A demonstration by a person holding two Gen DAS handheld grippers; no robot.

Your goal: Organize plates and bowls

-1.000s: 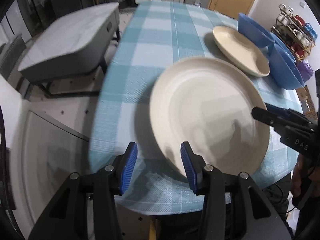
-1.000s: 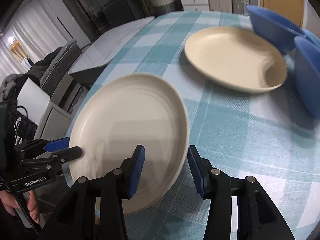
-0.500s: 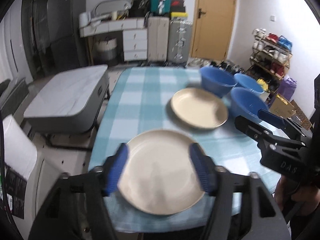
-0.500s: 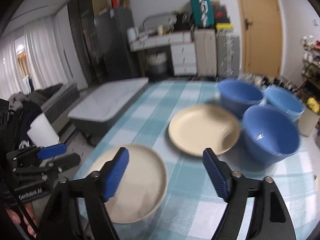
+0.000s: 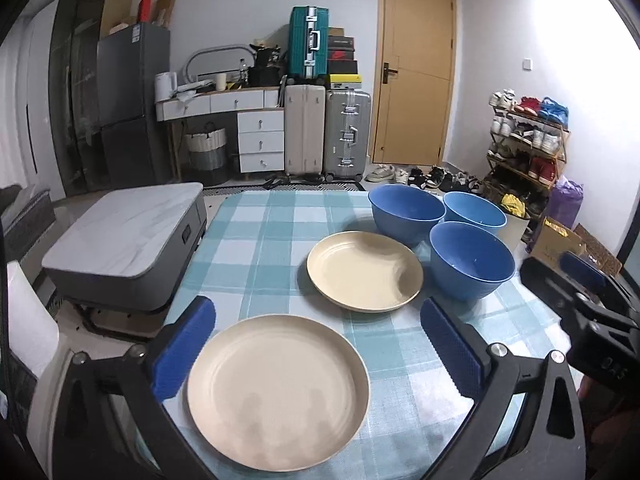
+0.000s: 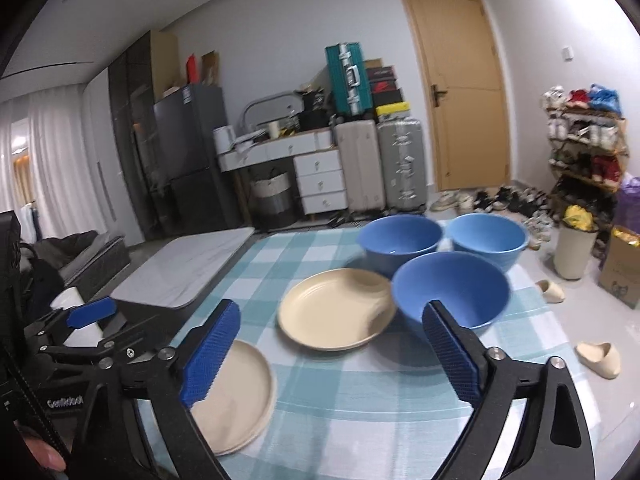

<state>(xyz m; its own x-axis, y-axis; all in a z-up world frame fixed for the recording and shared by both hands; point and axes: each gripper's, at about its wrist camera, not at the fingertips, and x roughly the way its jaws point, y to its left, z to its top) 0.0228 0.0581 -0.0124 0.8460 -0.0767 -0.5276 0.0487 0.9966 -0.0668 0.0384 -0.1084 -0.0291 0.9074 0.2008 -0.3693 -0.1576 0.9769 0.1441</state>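
Two cream plates lie on the checked tablecloth: a near one at the front edge and a far one behind it. Three blue bowls stand at the right: a near bowl, a back left bowl and a back right bowl. My left gripper is wide open and empty above the near plate. My right gripper is wide open and empty, raised over the table in front of the far plate.
A low grey-white table stands left of the dining table. Suitcases, white drawers and a fridge line the back wall. A shoe rack and slippers are on the right.
Both grippers have lifted and pulled back from the near plate and tilted up to face the room. Both jaws have opened much wider. The plates and bowls have not moved.
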